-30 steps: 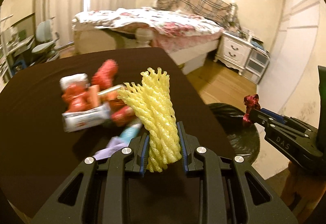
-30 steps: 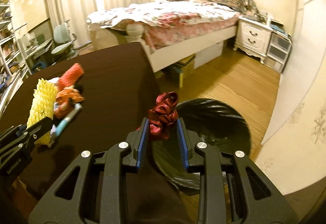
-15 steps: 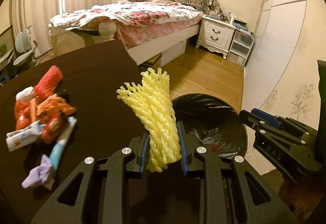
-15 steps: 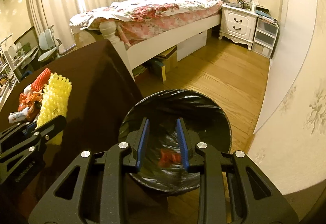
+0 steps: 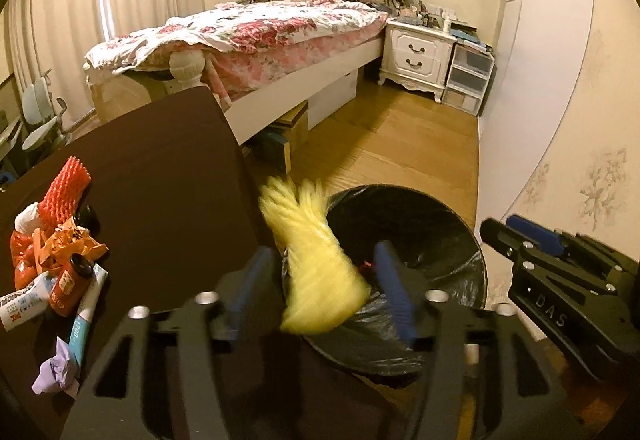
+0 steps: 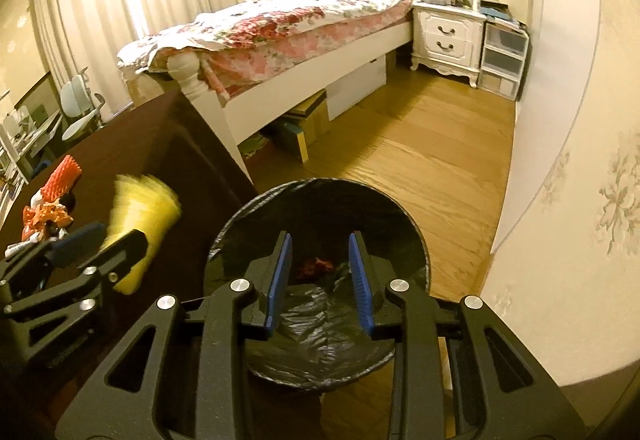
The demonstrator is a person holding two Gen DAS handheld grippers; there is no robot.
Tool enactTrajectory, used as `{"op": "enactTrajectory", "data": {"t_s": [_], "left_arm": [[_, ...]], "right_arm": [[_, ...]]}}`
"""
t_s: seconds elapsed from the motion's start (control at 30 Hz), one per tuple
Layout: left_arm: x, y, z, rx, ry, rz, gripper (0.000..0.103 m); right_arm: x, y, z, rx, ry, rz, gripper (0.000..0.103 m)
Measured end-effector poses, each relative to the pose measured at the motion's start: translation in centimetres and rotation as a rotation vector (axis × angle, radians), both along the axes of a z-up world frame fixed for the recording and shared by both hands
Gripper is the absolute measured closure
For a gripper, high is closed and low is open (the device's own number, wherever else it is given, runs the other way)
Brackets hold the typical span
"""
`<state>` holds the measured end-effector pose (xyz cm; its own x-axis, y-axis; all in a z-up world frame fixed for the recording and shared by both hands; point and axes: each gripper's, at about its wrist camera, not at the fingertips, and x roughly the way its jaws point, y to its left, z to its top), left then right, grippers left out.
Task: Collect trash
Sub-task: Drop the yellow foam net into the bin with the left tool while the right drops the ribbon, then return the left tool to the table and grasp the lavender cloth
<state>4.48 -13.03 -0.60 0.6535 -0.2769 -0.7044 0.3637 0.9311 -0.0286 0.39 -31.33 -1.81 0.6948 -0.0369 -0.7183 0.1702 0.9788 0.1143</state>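
Bedroom floor at centre frame holds the black-lined bin [image 6: 320, 280] beside the dark desk [image 5: 160, 168]. Left tongs [image 5: 320, 292], spread apart, release the blurred yellow foam net [image 5: 316, 260] over its rim; right tongs [image 6: 320, 276] gape empty above it.

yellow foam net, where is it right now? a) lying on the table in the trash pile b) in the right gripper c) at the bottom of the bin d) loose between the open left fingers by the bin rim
d: the yellow foam net is a motion blur between the spread-apart fingers of the left gripper, at the rim of the black bin; the right gripper is open and holds nothing.
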Motion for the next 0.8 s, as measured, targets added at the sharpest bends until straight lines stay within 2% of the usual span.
{"op": "enactTrajectory", "data": {"t_s": [0.03,0.1,0.27,0.47,0.8], "left_arm": [[0.0,0.1,0.1,-0.001,-0.003,0.005,0.036],[-0.1,0.1,0.2,-0.004,-0.008,0.014,0.032],[-0.2,0.4,0.4,-0.01,-0.007,0.026,0.031],[-1.0,2.1,1.6,-0.004,-0.045,0.053,0.031],[-3.1,8.4,2.2,0.0,-0.042,0.158,0.031]], "right_arm": [[-0.1,-0.2,-0.1,0.002,0.002,-0.009,0.066],[-0.2,-0.5,-0.3,0.005,0.004,-0.02,0.064],[-0.4,-0.3,0.0,-0.002,-0.003,-0.029,0.056],[-0.7,1.1,0.7,-0.003,-0.014,-0.004,0.051],[-1.1,6.1,1.3,0.012,-0.013,0.096,0.047]]}}
